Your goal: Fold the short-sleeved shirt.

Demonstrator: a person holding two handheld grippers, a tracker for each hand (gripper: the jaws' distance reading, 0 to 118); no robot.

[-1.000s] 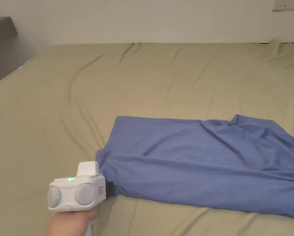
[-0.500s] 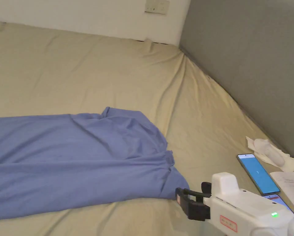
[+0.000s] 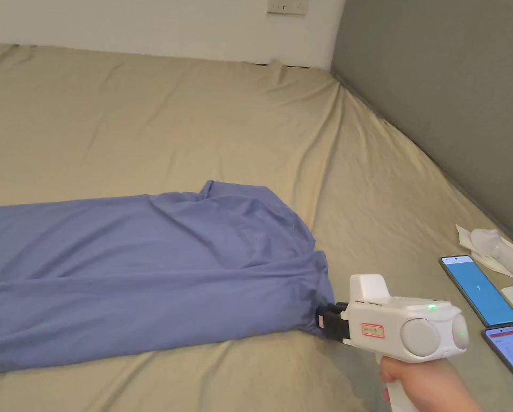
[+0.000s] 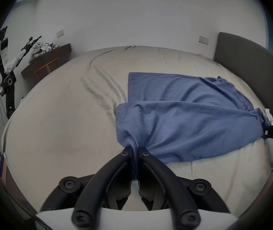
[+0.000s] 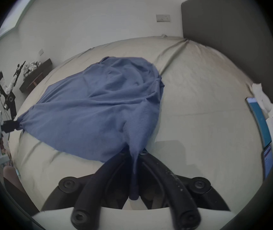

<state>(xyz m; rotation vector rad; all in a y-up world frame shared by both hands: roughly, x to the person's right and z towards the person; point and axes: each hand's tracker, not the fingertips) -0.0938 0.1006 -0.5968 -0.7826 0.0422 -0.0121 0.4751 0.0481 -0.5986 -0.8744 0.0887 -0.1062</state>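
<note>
Evidently the blue shirt (image 3: pixel 142 268) is being held by its two near corners so that its near edge is kept taut across the bed (image 3: pixel 196 107). It lies lengthwise along the near part of the beige sheet, already doubled over on itself in places, with a fold line running through its middle. The left tool (image 4: pixel 135 152) has its jaws pressed together on a bunched corner of the fabric, which runs down between them in the left gripper view. The right tool (image 5: pixel 135 152) pinches the opposite corner in the same way; in the head view the right tool (image 3: pixel 325 322) sits low on the sheet at the shirt's right end.

Holding both ends at once lets the cloth be lifted or carried over as one straight edge rather than sagging (a single grip would leave the middle to crumple). My guess is that the next move is to bring this near edge across toward the far edge.

Two phones (image 3: pixel 477 289) and some paper (image 3: pixel 491 247) lie near the right tool, beside the headboard (image 3: pixel 437 80), well clear of the shirt.
</note>
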